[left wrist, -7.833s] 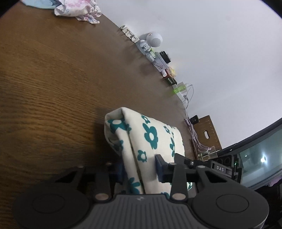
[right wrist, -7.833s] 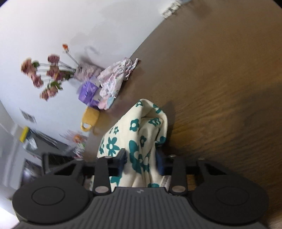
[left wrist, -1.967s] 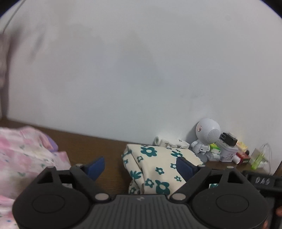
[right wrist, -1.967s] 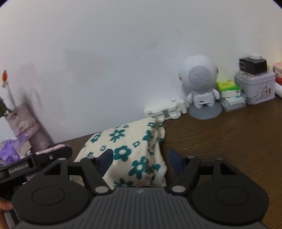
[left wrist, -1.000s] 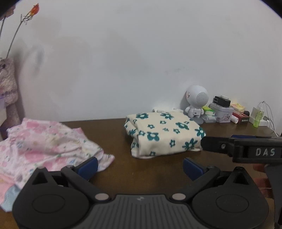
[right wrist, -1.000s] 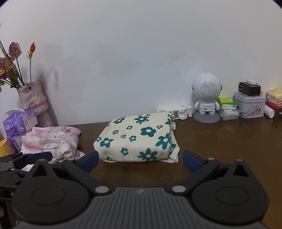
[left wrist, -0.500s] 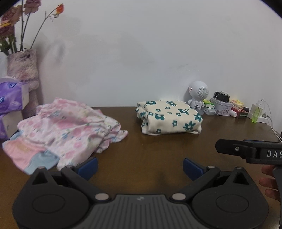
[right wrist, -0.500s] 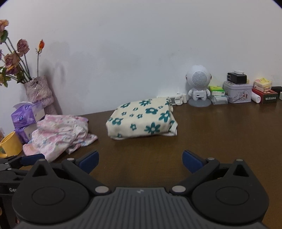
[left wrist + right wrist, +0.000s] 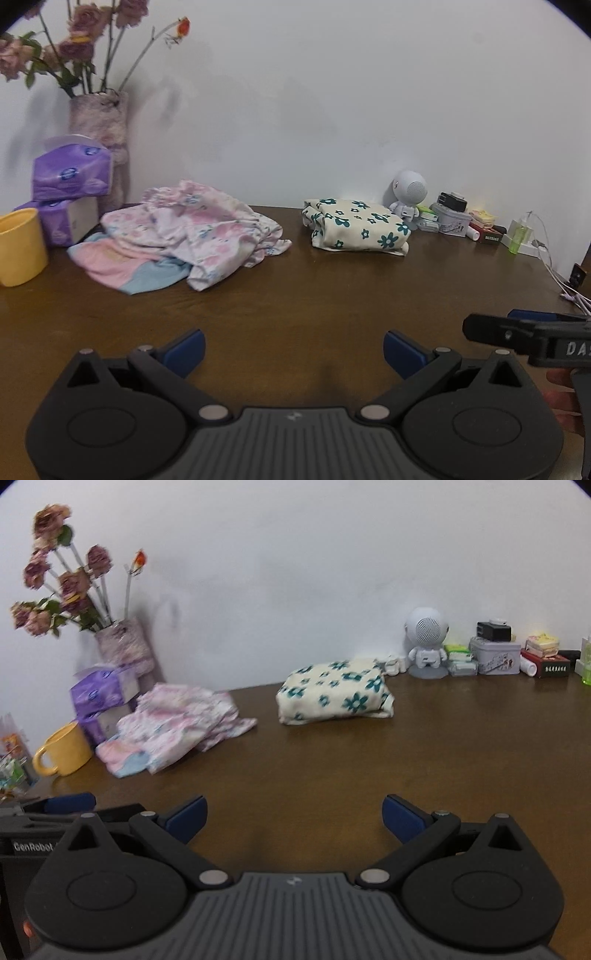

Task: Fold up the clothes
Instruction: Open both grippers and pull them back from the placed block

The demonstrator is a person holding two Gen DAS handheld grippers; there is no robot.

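Left claw (image 9: pixel 293 350) and right claw (image 9: pixel 293 818) spread wide, empty, above table (image 9: pixel 314 295).

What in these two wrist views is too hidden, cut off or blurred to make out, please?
- Pink floral clothes: pile crumpled, garment count unclear, both views.
- Right gripper: cut off by the left view's edge.
- Red box: print too small, blurred.
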